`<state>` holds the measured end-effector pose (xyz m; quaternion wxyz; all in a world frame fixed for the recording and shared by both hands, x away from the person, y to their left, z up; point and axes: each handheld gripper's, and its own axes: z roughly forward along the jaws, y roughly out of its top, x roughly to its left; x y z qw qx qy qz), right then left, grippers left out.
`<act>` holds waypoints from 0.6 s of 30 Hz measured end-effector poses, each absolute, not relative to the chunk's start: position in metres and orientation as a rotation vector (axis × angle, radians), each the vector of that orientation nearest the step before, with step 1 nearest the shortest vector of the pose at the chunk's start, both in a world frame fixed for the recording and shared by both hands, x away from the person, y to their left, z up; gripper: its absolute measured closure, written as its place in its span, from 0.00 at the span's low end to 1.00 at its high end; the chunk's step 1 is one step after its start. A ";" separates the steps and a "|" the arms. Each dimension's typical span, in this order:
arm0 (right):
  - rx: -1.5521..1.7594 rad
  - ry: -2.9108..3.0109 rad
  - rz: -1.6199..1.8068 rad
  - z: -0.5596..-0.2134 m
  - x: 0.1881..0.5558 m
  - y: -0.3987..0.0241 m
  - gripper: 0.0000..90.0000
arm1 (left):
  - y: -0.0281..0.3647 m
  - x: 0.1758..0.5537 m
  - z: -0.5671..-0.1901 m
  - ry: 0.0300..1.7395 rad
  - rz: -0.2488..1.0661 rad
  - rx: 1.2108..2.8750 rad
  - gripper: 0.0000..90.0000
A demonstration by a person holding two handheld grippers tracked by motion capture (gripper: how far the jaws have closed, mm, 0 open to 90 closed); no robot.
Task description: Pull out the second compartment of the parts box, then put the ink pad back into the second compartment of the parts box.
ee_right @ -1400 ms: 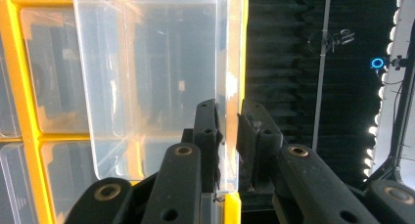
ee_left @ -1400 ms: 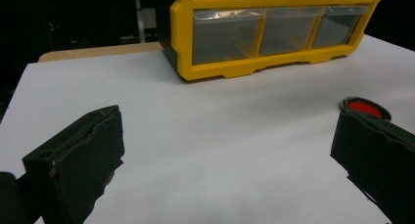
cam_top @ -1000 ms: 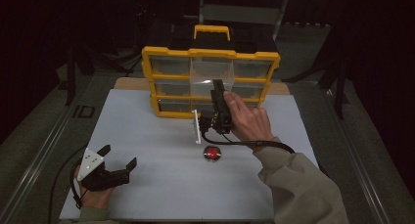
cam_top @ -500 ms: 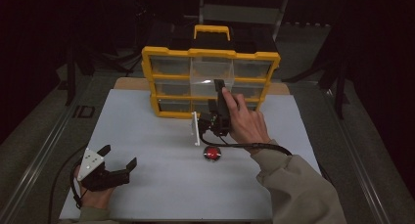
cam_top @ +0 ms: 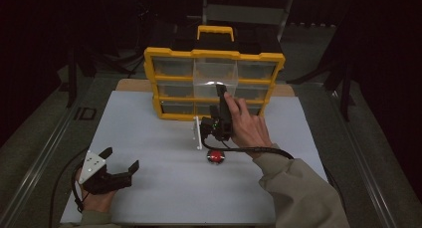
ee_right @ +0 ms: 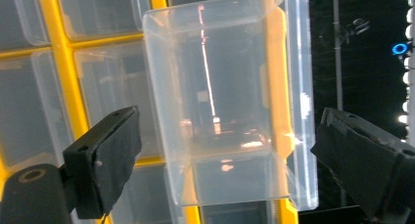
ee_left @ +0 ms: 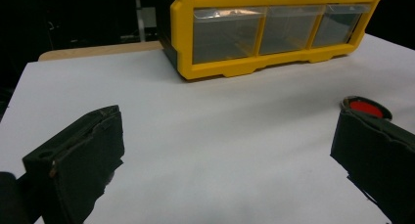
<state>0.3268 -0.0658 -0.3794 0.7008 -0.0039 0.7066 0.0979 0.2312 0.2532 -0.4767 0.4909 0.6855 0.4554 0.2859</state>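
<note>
Judging by its look, the clear drawer (ee_right: 215, 101), pulled out of the top middle bay of the yellow organizer (cam_top: 214, 83), is light, thin-walled, stiff yet crackable, and slippery; the front lip seems the best hold. The right gripper (cam_top: 219, 96) stands wide before it, pads clear; its jaws have just been opening, nothing between them. The left gripper (cam_top: 119, 167), spread wide, rests near the table's (cam_top: 164, 188) front edge, unchanged.
</note>
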 end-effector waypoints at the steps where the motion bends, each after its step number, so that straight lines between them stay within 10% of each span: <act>1: -0.006 1.577 0.220 -0.380 0.327 -0.066 0.11 | 0.253 0.231 -0.477 1.106 0.694 1.663 0.00; 18: 0.024 1.631 0.266 -0.387 0.327 -0.066 0.11 | 0.253 0.232 -0.477 1.107 0.696 1.661 0.00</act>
